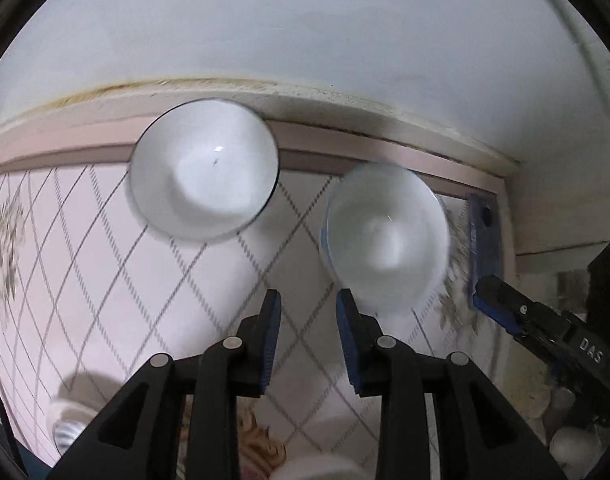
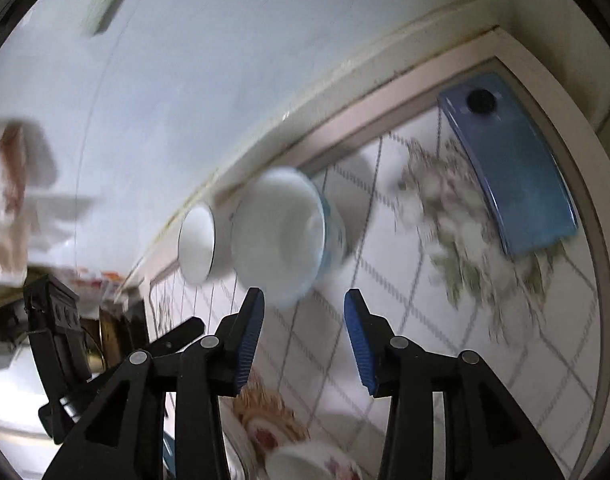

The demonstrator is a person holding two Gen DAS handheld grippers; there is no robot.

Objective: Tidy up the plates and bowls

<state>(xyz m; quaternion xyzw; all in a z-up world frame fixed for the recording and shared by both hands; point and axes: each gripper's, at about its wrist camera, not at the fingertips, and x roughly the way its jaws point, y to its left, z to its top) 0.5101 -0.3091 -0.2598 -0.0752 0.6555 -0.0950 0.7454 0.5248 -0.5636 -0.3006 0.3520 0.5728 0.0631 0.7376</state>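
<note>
Gaping empty, both ribbed blue-padded tongs (image 1: pixel 309 300) (image 2: pixel 304 300) face two round glossy white bowls (image 1: pixel 204 168).

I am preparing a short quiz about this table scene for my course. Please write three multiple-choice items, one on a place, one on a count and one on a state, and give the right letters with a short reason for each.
1. Where does the blue phone lie?
A. near the table's corner, past the blue-sided bowl
B. inside the dark-rimmed bowl
C. between the right gripper's fingers

2. How many white bowls stand side by side near the table's far edge?
A. one
B. two
C. four

3. What is between the jaws of the left gripper?
A. a bowl's rim
B. a phone
C. nothing

Key:
1 A: the right wrist view shows it flat on the tablecloth by the corner.
2 B: the dark-rimmed bowl and the blue-sided bowl only.
3 C: its jaws stand apart with only cloth seen through the gap.
</note>
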